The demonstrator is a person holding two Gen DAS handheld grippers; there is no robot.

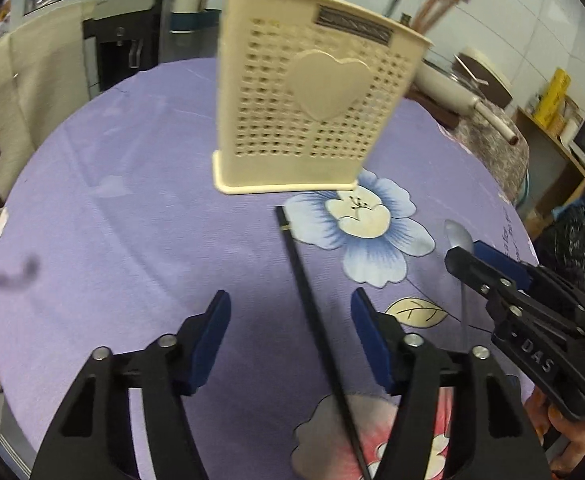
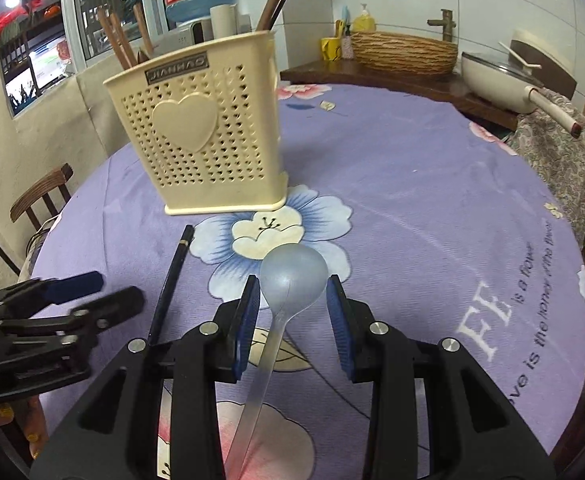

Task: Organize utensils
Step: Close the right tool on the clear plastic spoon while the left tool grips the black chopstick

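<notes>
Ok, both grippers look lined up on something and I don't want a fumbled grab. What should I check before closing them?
1. Left gripper open, straddling the black chopstick: ok.
2. Right gripper open around the clear spoon: ok.
3. Pads meeting the spoon's thin neck: not ok, they flank the wide bowl.
4. Grippers clear of each other: ok, apart in both views.
5. Cream utensil holder upright on the purple tablecloth: ok.
6. Free room inside the holder, which already has brown chopsticks: cannot tell.

holder (image 2: 200, 136): 1 | black chopstick (image 1: 312, 320): 1 | spoon (image 2: 288, 280): 1 | brown chopsticks in holder, count unclear
</notes>
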